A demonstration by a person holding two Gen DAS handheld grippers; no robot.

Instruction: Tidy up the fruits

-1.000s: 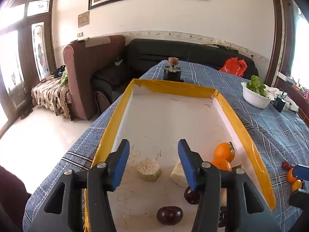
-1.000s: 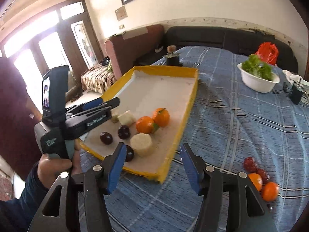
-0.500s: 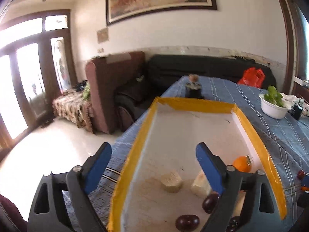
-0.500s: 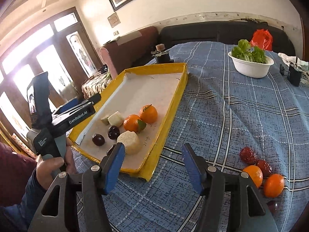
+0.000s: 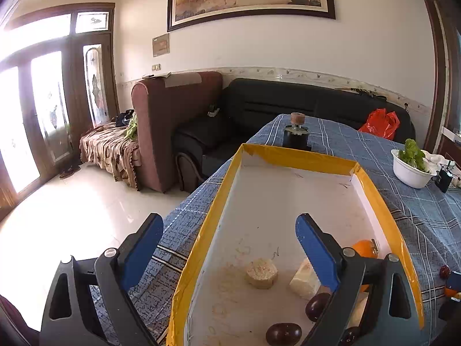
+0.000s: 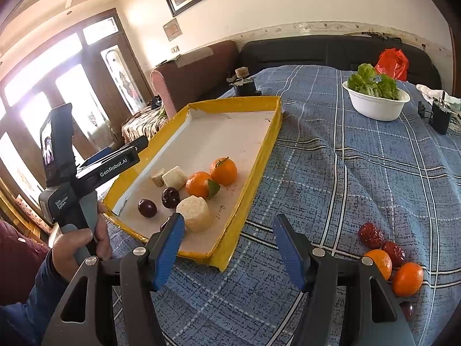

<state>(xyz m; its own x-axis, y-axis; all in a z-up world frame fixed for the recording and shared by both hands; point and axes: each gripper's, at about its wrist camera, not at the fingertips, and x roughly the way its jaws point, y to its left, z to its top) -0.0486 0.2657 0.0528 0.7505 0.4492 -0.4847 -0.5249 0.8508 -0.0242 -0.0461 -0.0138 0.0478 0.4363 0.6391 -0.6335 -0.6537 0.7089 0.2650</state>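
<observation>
Gaping way wider than a second ago, the left gripper holds nothing over the tray. Right gripper is opening, empty too; loose fruit sits lower right.

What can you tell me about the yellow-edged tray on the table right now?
The tray is a shallow rectangle that looks like white board, its low rim wrapped in yellow tape that is torn at the near corner. It lies flat on the blue checked tablecloth, by the table's edge. Pen marks and crumbs mark its floor. Inside, at the near end, sit two oranges, three pale cut chunks and dark round fruits. Neither gripper touches it.
</observation>
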